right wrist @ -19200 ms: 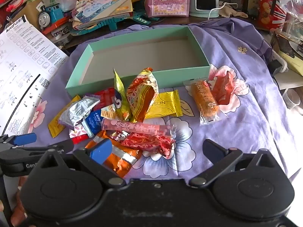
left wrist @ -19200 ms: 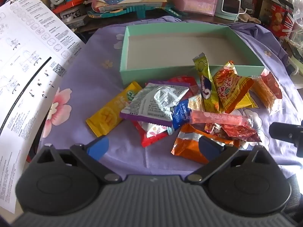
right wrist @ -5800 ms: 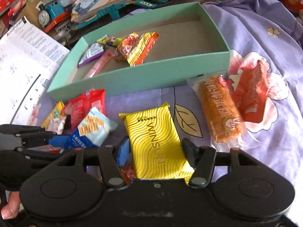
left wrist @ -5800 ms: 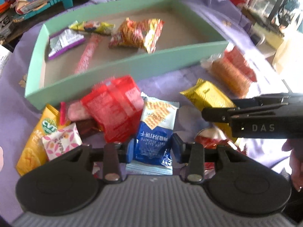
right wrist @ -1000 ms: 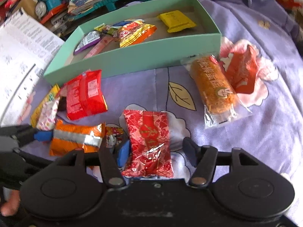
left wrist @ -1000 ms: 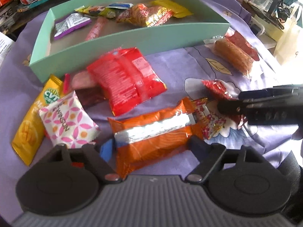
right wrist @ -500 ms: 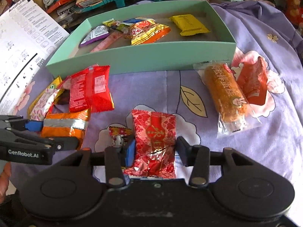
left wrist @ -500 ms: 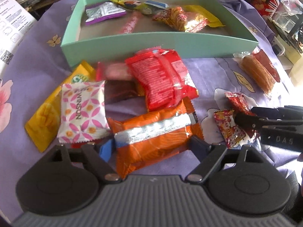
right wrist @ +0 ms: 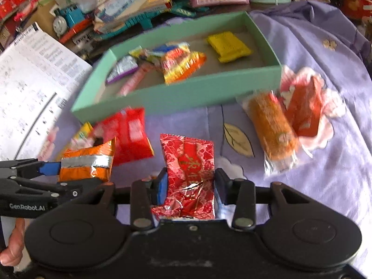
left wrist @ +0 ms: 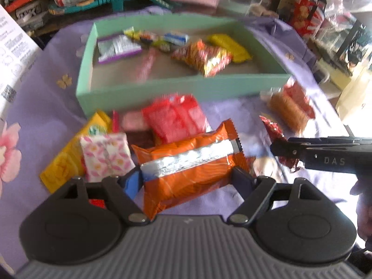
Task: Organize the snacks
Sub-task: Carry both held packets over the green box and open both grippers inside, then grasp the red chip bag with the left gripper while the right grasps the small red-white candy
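My left gripper (left wrist: 187,179) is shut on an orange packet with a silver stripe (left wrist: 190,160), its jaws still closing, and holds it just above the purple cloth. To its right, my right gripper (right wrist: 190,183) has a red patterned packet (right wrist: 190,160) crumpled between its pads, jaws closing too. Behind both stands the green box (left wrist: 186,88), which holds several snacks, among them a yellow packet (right wrist: 227,46). Loose on the cloth lie a red packet (left wrist: 174,118), a pink flowered packet (left wrist: 104,155) and a long yellow packet (left wrist: 69,158).
An orange roll in clear wrap (right wrist: 272,127) and a red-orange packet (right wrist: 302,107) lie on the cloth right of the box. A printed sheet (right wrist: 30,81) covers the left side. A toy train (right wrist: 67,18), books and boxes crowd the back. A hand (right wrist: 11,244) shows at lower left.
Both grippers have risen, each with its packet. The right jaws have narrowed onto the red patterned packet and crumpled it. The orange packet has come up off the cloth.
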Available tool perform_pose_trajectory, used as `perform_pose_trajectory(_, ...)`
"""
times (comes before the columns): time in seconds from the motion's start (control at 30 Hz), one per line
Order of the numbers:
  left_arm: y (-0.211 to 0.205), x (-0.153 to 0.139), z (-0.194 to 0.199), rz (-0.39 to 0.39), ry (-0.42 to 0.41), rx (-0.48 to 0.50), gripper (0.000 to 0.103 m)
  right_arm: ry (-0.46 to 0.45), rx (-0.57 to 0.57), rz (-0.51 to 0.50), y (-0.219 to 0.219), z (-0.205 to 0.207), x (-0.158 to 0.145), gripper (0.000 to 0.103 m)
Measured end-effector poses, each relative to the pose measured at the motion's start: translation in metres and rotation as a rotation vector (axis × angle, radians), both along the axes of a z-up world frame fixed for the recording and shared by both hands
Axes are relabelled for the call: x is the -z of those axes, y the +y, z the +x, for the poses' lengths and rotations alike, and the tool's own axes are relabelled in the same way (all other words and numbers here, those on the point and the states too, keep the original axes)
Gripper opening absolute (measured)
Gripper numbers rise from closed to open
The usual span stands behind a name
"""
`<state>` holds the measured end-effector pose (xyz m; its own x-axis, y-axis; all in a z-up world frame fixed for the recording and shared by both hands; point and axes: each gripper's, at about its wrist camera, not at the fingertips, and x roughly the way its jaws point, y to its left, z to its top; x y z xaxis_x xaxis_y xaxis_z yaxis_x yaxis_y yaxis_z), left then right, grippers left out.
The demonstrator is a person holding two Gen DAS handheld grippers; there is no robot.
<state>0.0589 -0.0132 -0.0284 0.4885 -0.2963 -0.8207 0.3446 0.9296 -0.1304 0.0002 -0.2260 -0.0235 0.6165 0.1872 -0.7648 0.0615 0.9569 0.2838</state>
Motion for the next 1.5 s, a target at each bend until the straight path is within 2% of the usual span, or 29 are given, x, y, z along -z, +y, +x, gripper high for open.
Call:
perform_pose_trajectory(0.2, 0.0, -0.033, 0.026, -0.017, -0.081, -0.031, 0.08, -0.064, 0.023, 0.026, -0.013, 0.016, -0.029, 0.041)
perform_pose_trajectory(0.33, -0.006, -0.055, 0.061, -0.029, -0.133, -0.069, 0.08, -0.115, 0.069, 0.034, -0.029, 0.041, -0.051, 0.041)
perform_pose_trajectory(0.47, -0.016, -0.066, 0.099, -0.052, -0.155, -0.113, 0.08, -0.124, 0.115, 0.055, -0.042, 0.075, -0.061, 0.041)
perform_pose_trajectory(0.67, -0.034, -0.05, 0.139, -0.057, -0.113, -0.137, 0.08, -0.095, 0.139, 0.039, -0.048, 0.118, -0.051, 0.041)
perform_pose_trajectory(0.83, -0.036, -0.027, 0.155, -0.046, -0.064, -0.148, 0.081, -0.06, 0.151, 0.045, -0.052, 0.144, -0.034, 0.041)
perform_pose_trajectory(0.97, -0.034, -0.014, 0.162, -0.034, -0.041, -0.149, 0.081, -0.044, 0.151, 0.042, -0.05, 0.15, -0.022, 0.043)
perform_pose_trajectory(1.03, -0.033, -0.01, 0.163, -0.028, -0.025, -0.151, 0.085, -0.042, 0.157, 0.039, -0.05, 0.153, -0.019, 0.048)
perform_pose_trajectory(1.07, -0.033, -0.008, 0.165, -0.018, -0.016, -0.155, 0.087, -0.042, 0.16, 0.044, -0.05, 0.154, -0.018, 0.061)
perform_pose_trajectory(1.1, -0.033, -0.007, 0.165, -0.01, -0.011, -0.16, 0.094, -0.047, 0.165, 0.048, -0.051, 0.153, -0.018, 0.08)
perform_pose_trajectory(1.13, -0.033, -0.005, 0.165, -0.001, -0.01, -0.168, 0.103, -0.056, 0.171, 0.047, -0.05, 0.152, -0.019, 0.087)
perform_pose_trajectory(1.17, -0.033, -0.005, 0.165, 0.007, -0.013, -0.181, 0.103, -0.063, 0.173, 0.047, -0.05, 0.15, -0.02, 0.096)
perform_pose_trajectory(1.2, -0.032, -0.005, 0.165, 0.012, -0.012, -0.191, 0.103, -0.067, 0.172, 0.047, -0.049, 0.148, -0.022, 0.101)
perform_pose_trajectory(1.33, -0.027, -0.003, 0.161, 0.0, 0.024, -0.213, 0.103, -0.073, 0.169, 0.037, -0.049, 0.141, -0.026, 0.103)
perform_pose_trajectory(1.5, -0.026, -0.006, 0.15, 0.008, 0.016, -0.213, 0.103, -0.069, 0.172, 0.04, -0.05, 0.133, -0.031, 0.103)
